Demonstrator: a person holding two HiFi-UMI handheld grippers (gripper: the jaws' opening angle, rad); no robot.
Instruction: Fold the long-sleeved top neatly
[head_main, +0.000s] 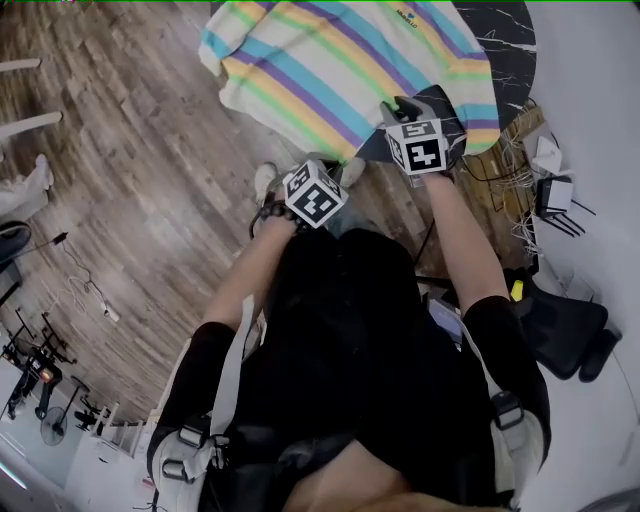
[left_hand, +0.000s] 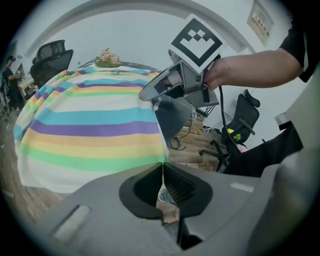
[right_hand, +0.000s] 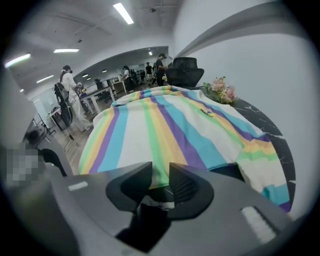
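at both jaws' tips, striped top (right_hand: 165, 130)

The top (head_main: 340, 70) is soft cloth, the table (head_main: 503, 30) glossy black marble, the floor (head_main: 130, 130) wood-grain.

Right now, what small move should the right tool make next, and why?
Probably ease the right tool forward onto the near hem of the striped top and close. Its jaws stand apart, pressing on nothing, with that hem just ahead, while the left tool is already shut at a hem corner.
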